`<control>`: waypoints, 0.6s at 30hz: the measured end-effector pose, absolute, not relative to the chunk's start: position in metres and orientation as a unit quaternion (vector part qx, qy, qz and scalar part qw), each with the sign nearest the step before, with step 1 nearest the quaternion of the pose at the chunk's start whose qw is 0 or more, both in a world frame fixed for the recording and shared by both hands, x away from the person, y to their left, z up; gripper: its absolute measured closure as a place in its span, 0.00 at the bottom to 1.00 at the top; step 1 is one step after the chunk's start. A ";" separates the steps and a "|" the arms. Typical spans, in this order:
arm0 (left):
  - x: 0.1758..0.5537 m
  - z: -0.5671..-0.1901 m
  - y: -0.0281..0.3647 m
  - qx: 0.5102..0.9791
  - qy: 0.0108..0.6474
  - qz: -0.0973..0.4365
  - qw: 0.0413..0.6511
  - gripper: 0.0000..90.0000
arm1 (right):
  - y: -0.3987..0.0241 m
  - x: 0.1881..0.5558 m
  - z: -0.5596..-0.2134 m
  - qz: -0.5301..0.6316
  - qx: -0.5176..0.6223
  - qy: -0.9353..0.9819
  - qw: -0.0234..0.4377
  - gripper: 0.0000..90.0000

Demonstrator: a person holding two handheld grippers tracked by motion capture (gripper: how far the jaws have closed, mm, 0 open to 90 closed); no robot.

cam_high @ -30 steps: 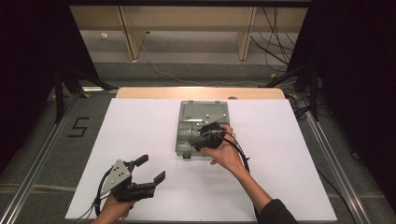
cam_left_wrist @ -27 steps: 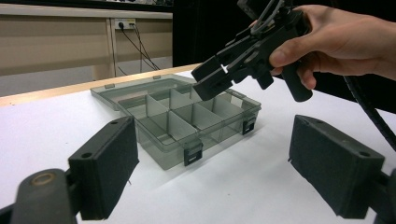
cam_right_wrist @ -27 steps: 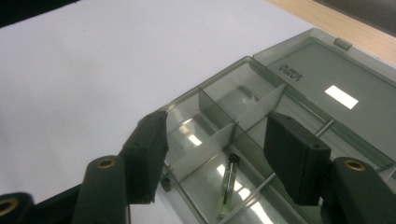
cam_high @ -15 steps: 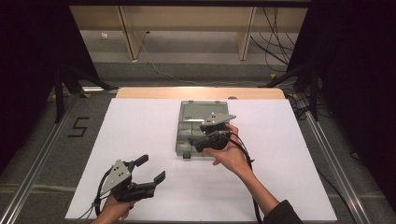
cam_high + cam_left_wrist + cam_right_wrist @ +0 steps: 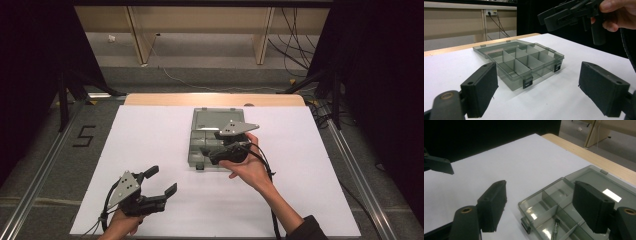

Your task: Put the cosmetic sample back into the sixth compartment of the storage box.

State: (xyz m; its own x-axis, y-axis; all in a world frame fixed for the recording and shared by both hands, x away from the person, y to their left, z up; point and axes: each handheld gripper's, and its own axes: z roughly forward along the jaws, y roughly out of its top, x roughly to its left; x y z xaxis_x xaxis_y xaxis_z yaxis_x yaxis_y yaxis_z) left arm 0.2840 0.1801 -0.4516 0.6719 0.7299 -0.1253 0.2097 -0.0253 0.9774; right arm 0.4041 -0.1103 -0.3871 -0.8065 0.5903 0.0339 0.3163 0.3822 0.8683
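A smoky clear compartment box (image 5: 216,119) lies open on the white table, lid folded flat behind it. In the left gripper view the box (image 5: 524,62) shows its dividers. A thin dark metal piece (image 5: 555,227) lies in a near compartment of the box (image 5: 554,195). My right gripper (image 5: 212,142) hovers over the box's front; its jaws have just been opening and stand open with nothing between them (image 5: 539,205). My left gripper (image 5: 161,181) rests near the front left, open and empty (image 5: 539,92), pointing at the box. The right gripper (image 5: 571,15) hangs at upper right.
White sheet (image 5: 150,135) covers the table, with a wooden edge (image 5: 200,99) at the back. Metal rails (image 5: 45,165) run along both sides. Table legs and cables (image 5: 295,30) stand on the floor beyond. One jaw of the left gripper (image 5: 437,165) shows at far left.
The right gripper has lifted off the box and tilted up, its jaws spreading wider. The left gripper has stayed put.
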 end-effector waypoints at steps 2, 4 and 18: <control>0.284 -0.452 0.180 0.683 0.344 0.214 0.608 0.17 | -0.111 0.402 -0.386 0.488 0.275 0.816 0.140 0.32; 0.284 -0.452 0.180 0.683 0.344 0.215 0.608 0.17 | -0.113 0.401 -0.384 0.489 0.273 0.816 0.144 0.31; 0.284 -0.452 0.180 0.682 0.345 0.214 0.609 0.17 | -0.122 0.392 -0.375 0.506 0.263 0.807 0.152 0.31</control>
